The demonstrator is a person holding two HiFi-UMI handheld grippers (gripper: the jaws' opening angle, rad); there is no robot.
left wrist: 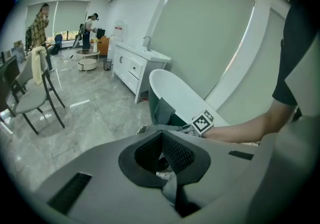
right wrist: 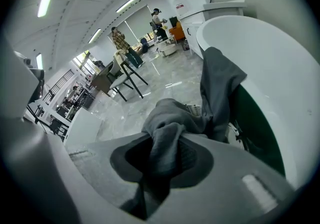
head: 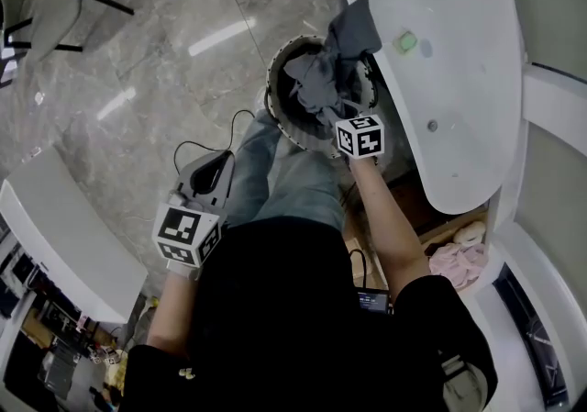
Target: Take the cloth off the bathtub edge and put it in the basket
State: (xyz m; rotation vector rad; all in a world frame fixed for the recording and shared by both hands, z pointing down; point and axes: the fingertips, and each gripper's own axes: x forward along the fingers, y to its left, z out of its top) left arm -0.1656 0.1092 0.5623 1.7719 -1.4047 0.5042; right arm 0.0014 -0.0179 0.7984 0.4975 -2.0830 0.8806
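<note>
1. Cloth [head: 337, 61]: top end lies against the bathtub [head: 459, 80] edge, and the rest hangs over the basket [head: 278, 112] just beside the bathtub.
2. Right gripper [right wrist: 167, 140]: jaws clamped on bunched cloth, next to the bathtub.
3. Left gripper [left wrist: 161, 133]: jaws together, empty, well clear of the bathtub.

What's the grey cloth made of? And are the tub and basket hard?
Cloth: soft fabric, matte grey; it bunches and folds where the right gripper pinches it.
Tub: hard, smooth, glossy white, maybe acrylic or ceramic; its surface is even and seamless.
Basket: looks stiff, pale rim with small holes, maybe plastic or wire; hard to tell.
</note>
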